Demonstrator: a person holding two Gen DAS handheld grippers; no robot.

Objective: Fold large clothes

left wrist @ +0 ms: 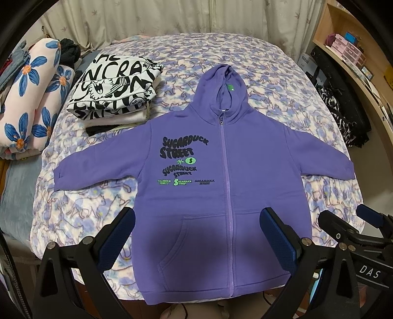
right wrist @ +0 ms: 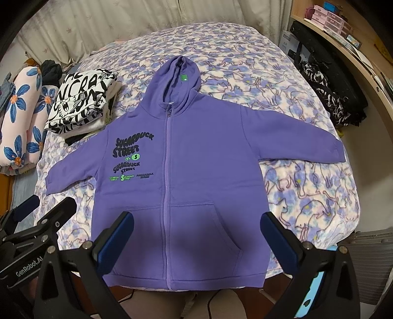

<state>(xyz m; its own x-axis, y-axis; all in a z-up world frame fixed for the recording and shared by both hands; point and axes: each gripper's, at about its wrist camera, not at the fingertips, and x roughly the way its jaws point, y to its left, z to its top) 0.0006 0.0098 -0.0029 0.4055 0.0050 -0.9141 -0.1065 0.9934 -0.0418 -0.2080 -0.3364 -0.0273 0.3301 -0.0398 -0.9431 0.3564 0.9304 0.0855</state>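
A purple zip hoodie [left wrist: 258,166] with "Sugarduck Street" print lies flat and face up on the bed, zipped, both sleeves spread out, hood pointing away. It also shows in the right wrist view [right wrist: 208,162]. My left gripper [left wrist: 196,216] is open and empty, held above the hoodie's lower left pocket. My right gripper [right wrist: 196,218] is open and empty, above the lower right pocket. The right gripper shows at the right edge of the left wrist view [left wrist: 348,218]. The left gripper shows at the left edge of the right wrist view [right wrist: 46,203].
The bed has a purple cat-print blanket [left wrist: 326,203]. A stack of folded clothes [left wrist: 115,88] with a black-and-white top sits at the back left. A flowered pillow [left wrist: 29,98] lies at the left. A dark garment [right wrist: 326,95] and shelves [right wrist: 343,19] are at the right.
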